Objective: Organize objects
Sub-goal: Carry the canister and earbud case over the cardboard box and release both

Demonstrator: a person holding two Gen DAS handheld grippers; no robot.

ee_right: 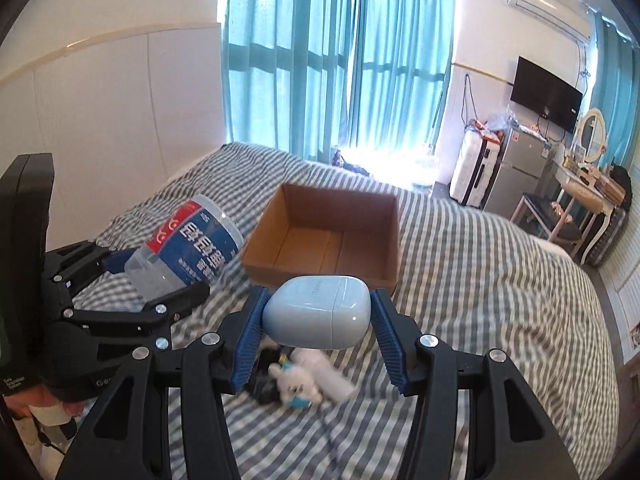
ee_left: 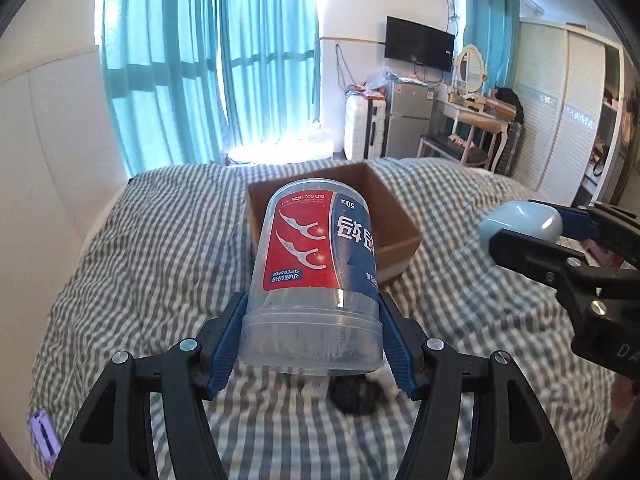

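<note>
We see the bed (ee_left: pixel 140 240) first, w/ a grey-and-white checked cover, filling the lower part of both views. Behind it hang teal curtains (ee_left: pixel 208 60) over a bright window, and at the far wall stand a wall TV (ee_left: pixel 419 43), a small fridge (ee_left: pixel 408 120), a white suitcase (ee_right: pixel 476 172) and a dressing table w/ an oval mirror (ee_left: pixel 472 65).

Next in size: the cardboard box (ee_right: pixel 324 236), open-topped, sitting on the bed approx. mid-cover; its inside looks bare in the right wrist view.

Our left gripper (ee_left: pixel 312 336) pinches the floss-pick jar (ee_left: pixel 316 264), a clear plastic cylinder w/ a red and blue label. The blue pads (ee_left: pixel 228 340) press on both sides of its lid end, and the jar tips forward, up off the cover, its far end overlapping the box's near-left corner in the left wrist view. From the right wrist view it hangs left of the box, not over the opening.

Our right gripper (ee_right: pixel 318 316) clamps the pale blue earbud case (ee_right: pixel 318 310), pads on either side, held above the bed just in front of the box's near wall.

Under the grippers, on the cover: a small white plush toy (ee_right: pixel 296 388), touching a black object (ee_right: pixel 264 384) we can't identify, and a white tube-like item (ee_right: pixel 332 376), blurred.

At lower left, a purple item (ee_left: pixel 43 436) lies on the cover's edge.
</note>
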